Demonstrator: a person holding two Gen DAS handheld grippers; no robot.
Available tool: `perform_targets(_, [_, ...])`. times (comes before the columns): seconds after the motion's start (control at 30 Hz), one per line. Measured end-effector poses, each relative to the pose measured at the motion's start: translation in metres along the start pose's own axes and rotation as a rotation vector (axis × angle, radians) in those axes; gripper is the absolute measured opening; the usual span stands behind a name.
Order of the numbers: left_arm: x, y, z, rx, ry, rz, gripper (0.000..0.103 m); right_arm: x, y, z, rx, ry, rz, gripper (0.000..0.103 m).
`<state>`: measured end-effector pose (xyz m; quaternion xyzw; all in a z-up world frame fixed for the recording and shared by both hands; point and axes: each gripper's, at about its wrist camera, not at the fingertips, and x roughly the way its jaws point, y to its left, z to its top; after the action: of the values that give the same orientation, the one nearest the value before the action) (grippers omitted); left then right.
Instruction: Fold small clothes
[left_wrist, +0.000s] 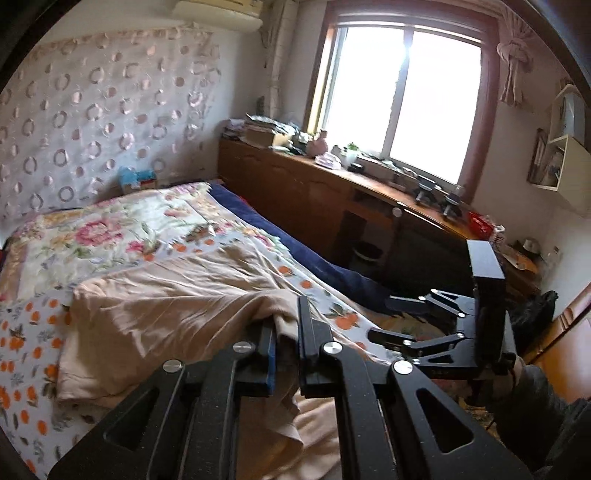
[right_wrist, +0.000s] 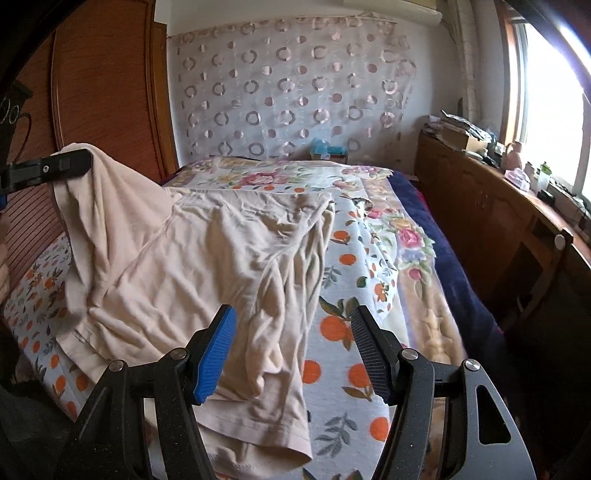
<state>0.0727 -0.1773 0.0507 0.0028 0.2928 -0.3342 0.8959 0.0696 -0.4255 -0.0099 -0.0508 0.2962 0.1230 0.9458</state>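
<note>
A beige garment (left_wrist: 166, 295) lies spread and wrinkled on the bed (left_wrist: 29, 332). My left gripper (left_wrist: 286, 343) is shut on a bunched edge of it and holds that edge lifted; in the right wrist view the left gripper (right_wrist: 55, 166) shows at upper left with the beige garment (right_wrist: 221, 258) draped from it. My right gripper (right_wrist: 291, 332) is open and empty, hovering just above the garment's near sleeve. The right gripper also shows in the left wrist view (left_wrist: 391, 317), open, to the right of the left one.
The bed has an orange-print sheet (right_wrist: 340, 332), a floral quilt (left_wrist: 110, 229) and a navy blanket (right_wrist: 454, 258) along its right side. A wooden cabinet (left_wrist: 314, 184) with clutter runs under the window (left_wrist: 399, 96). A wooden wardrobe (right_wrist: 110, 92) stands left.
</note>
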Motion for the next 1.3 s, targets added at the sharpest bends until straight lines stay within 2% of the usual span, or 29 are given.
perform_targets(0.1, [0.008, -0.003, -0.008, 0.02, 0.042, 0.024, 0.027, 0.002, -0.001, -0.001, 0.007, 0.003, 0.006, 0.066])
perform_targets(0.13, [0.006, 0.0, -0.013, 0.019, 0.049, 0.023, 0.04, 0.002, 0.0, -0.002, 0.008, 0.004, 0.01, 0.066])
perform_targets(0.17, [0.004, 0.002, -0.016, 0.014, 0.049, 0.024, 0.047, 0.004, 0.0, -0.001, 0.006, 0.006, 0.015, 0.066])
perform_targets(0.2, [0.002, 0.004, -0.02, 0.01, 0.051, 0.029, 0.048, 0.005, -0.001, 0.001, 0.003, 0.007, 0.021, 0.066])
perform_targets(0.27, [-0.001, 0.006, -0.026, 0.003, 0.054, 0.05, 0.06, 0.006, 0.003, 0.003, -0.005, 0.008, 0.033, 0.066])
perform_targets(0.33, [-0.011, 0.016, -0.035, -0.012, 0.044, 0.09, 0.064, 0.009, 0.009, 0.006, -0.015, 0.007, 0.049, 0.066])
perform_targets(0.73, [-0.049, 0.075, -0.083, -0.097, 0.022, 0.323, 0.065, 0.046, 0.054, 0.029, -0.104, 0.033, 0.158, 0.066])
perform_targets(1.07, [-0.078, 0.123, -0.113, -0.194, 0.021, 0.432, 0.065, 0.088, 0.096, 0.066, -0.225, 0.07, 0.247, 0.066])
perform_targets(1.3, [-0.098, 0.145, -0.12, -0.228, 0.005, 0.483, 0.065, 0.121, 0.144, 0.095, -0.336, 0.101, 0.327, 0.066])
